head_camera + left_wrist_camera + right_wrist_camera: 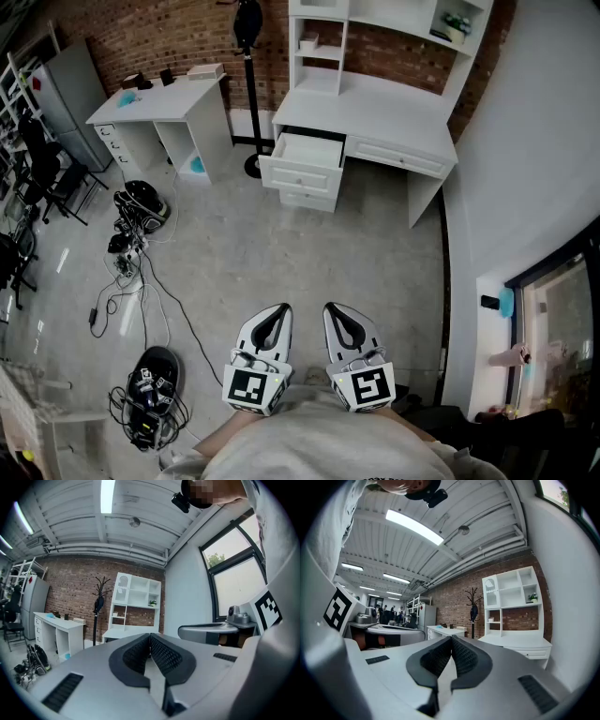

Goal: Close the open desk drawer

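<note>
A white desk (375,108) with a shelf unit stands against the brick wall at the back. Its top left drawer (302,161) is pulled out toward me, showing its empty inside. My left gripper (278,310) and right gripper (331,308) are held side by side close to my body, pointing level at the desk, several steps away from it. Both are shut with nothing between the jaws. In the left gripper view the gripper (150,634) shows its pads pressed together; the right gripper (451,638) looks the same. The desk (520,641) appears far off in the right gripper view.
A second white desk (164,108) stands at the back left, with a coat stand (249,56) between the two desks. Cables and gear (131,234) lie on the floor at left, a black bundle (150,394) near my feet. A white wall (525,150) runs along the right.
</note>
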